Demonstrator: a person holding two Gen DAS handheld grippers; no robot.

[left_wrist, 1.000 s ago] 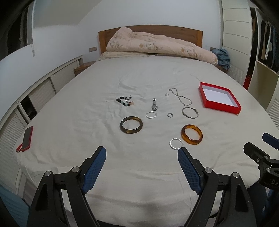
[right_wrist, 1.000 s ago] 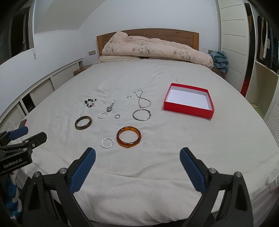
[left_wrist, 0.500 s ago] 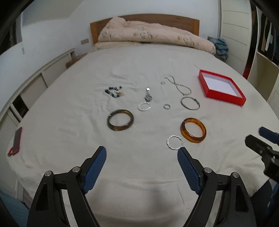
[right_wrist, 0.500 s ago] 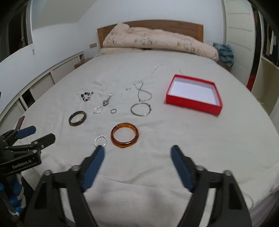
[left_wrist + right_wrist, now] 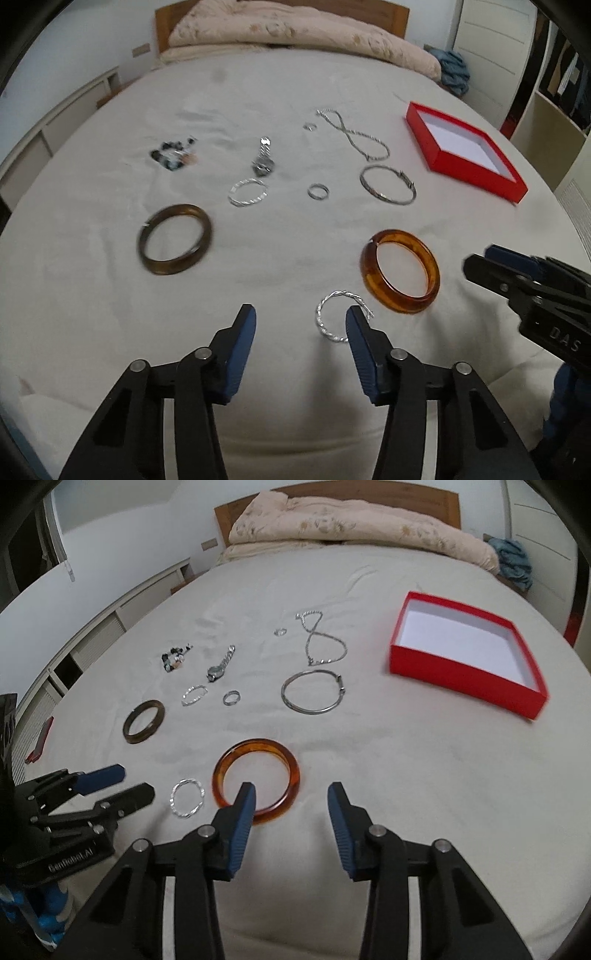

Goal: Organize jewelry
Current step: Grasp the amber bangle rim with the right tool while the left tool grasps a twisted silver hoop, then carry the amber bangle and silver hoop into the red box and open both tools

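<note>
Right wrist: amber bangle overlaps closing jaws.

In the left wrist view the little heap of dark beads left of the watch is too blurry to tell apart, one blue finger hides part of the twisted silver ring, and the picture's edge cuts off the right gripper.

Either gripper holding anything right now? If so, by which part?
Nothing held. Left gripper jaws are closing on air, beside the twisted silver ring. Right gripper jaws are closing above the amber bangle, no pad contact. Both pieces lie on the bed.
</note>
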